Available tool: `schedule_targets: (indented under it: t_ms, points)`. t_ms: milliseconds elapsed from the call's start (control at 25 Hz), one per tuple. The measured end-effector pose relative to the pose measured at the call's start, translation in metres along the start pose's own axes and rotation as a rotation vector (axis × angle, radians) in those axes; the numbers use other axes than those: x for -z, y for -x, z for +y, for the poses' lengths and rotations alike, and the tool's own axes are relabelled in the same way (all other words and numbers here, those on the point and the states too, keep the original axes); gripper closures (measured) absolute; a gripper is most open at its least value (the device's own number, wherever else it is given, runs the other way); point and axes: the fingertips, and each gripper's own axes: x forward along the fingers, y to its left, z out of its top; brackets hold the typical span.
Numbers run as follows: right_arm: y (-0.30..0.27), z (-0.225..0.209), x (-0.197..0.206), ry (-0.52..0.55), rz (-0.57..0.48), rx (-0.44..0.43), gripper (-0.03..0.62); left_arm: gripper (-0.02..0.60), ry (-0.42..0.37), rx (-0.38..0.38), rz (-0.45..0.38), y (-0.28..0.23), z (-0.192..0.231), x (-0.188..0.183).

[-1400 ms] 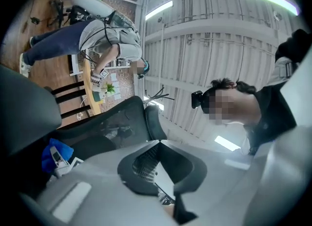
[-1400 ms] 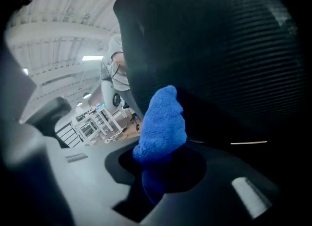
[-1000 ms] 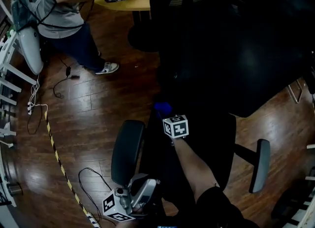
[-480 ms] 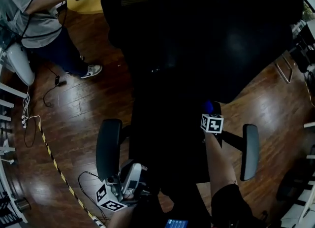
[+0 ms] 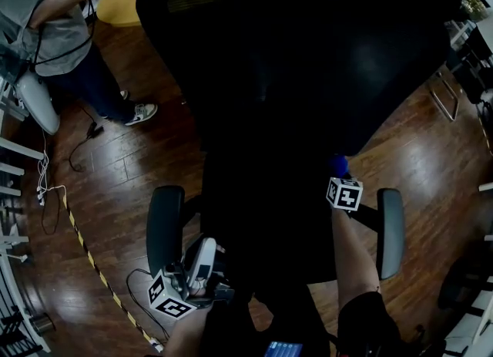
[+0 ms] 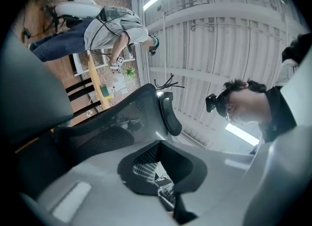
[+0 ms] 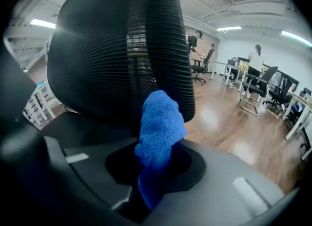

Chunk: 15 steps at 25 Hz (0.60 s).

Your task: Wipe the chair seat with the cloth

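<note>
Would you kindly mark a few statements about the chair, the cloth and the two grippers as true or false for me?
1. The right gripper grips a blue cloth between its fingers. True.
2. The left gripper also holds part of the cloth. False: nothing is between its fingers.
3. The chair's backrest is mesh. True.
4. The floor is carpeted. False: it is dark wooden boards.
5. Nobody else is in the room. False: a person in a grey shirt stands by a yellow table.
</note>
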Motion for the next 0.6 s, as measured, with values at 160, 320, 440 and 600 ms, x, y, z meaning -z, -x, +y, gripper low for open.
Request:
schedule_targets:
  t_ms: [160, 320, 440, 600]
  points:
    - [-0.001, 0.09, -0.017, 0.086, -0.066, -0.144, 0.514, 0.589, -0.022, -0.039, 0.004, 0.001, 0.012, -0.003]
    - [-0.007, 0.241, -0.019, 0.12, -0.052, -0.417, 0.514, 0.589, -0.031, -0.073, 0.019, -0.001, 0.028, -0.005]
    - [0.0, 0.344, -0.009, 0.166, -0.034, -0.577, 0.514, 0.589, -0.024, -0.09, 0.019, 0.001, 0.037, -0.011]
    - [0.002, 0.41, 0.019, 0.254, 0.001, -0.673, 0.514, 0.589, -0.043, -0.106, 0.023, 0.0, 0.045, -0.011]
